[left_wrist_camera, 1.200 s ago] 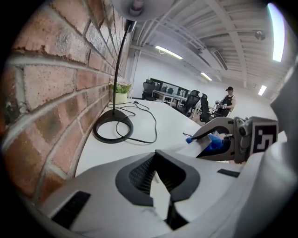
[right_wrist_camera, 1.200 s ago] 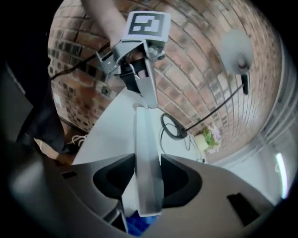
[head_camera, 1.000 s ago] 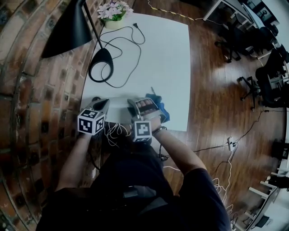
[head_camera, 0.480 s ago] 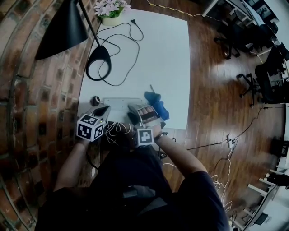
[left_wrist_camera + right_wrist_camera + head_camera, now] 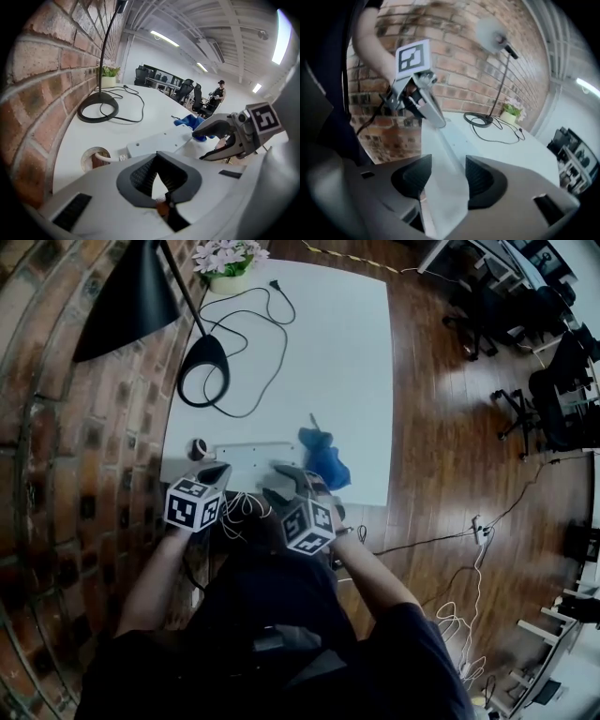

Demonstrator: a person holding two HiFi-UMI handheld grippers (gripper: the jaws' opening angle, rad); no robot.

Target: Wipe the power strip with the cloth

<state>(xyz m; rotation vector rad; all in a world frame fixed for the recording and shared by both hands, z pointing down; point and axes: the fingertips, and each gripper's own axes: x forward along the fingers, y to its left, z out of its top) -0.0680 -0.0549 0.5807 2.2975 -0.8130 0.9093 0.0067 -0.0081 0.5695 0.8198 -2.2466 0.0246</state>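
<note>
Power strip [image 5: 251, 456] flat on the white table [image 5: 328, 352], close to the near edge, long axis running left to right across the head view. Blue cloth [image 5: 324, 457] bunched at the strip's right end, touching it or nearly so, hard to call from here. Not yet picked up.

Left gripper [image 5: 214, 474] down at the strip's left end, fingers pressed together, nothing in them. Right gripper [image 5: 281, 482] over the near edge by the strip's right half, jaws apart and just been opening. Only pale table surface showing through the gap, nothing pinched.

Now the key bit: cloth lying up and to the right of the right gripper's fingers, far closer to that hand than to the left. But looking along its own jaws — brick wall [image 5: 454, 70], the left gripper, the strip stretching away, no cloth in sight. So pointed leftward along the strip, away from the cloth. Probably a swing to the right needed before any closing on the fabric. Left well placed at its end for steadying the strip.
</note>
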